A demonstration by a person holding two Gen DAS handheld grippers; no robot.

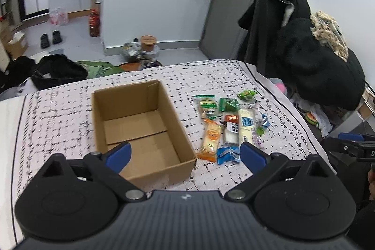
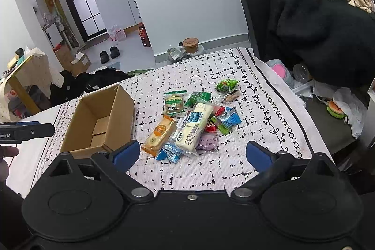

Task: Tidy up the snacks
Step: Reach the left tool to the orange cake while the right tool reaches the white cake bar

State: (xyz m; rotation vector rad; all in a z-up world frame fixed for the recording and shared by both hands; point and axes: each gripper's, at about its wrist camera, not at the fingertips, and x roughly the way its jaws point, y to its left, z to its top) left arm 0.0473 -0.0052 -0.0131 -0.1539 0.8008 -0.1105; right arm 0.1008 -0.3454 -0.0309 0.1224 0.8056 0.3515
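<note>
Both hand-held grippers, left [image 1: 185, 154] and right [image 2: 192, 154], gape apart (nothing held) above box [image 1: 140, 130] and snacks [image 2: 187, 123].

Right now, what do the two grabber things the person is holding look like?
Both match. The left gripper and the right gripper each have a ribbed dark body, two round black discs with silver bolts, and black arms ending in blue fingertips. The left one, seen from the side, carries white lettering ending in "bot.AI". No cables show. No sleeve is clear enough to describe.
</note>
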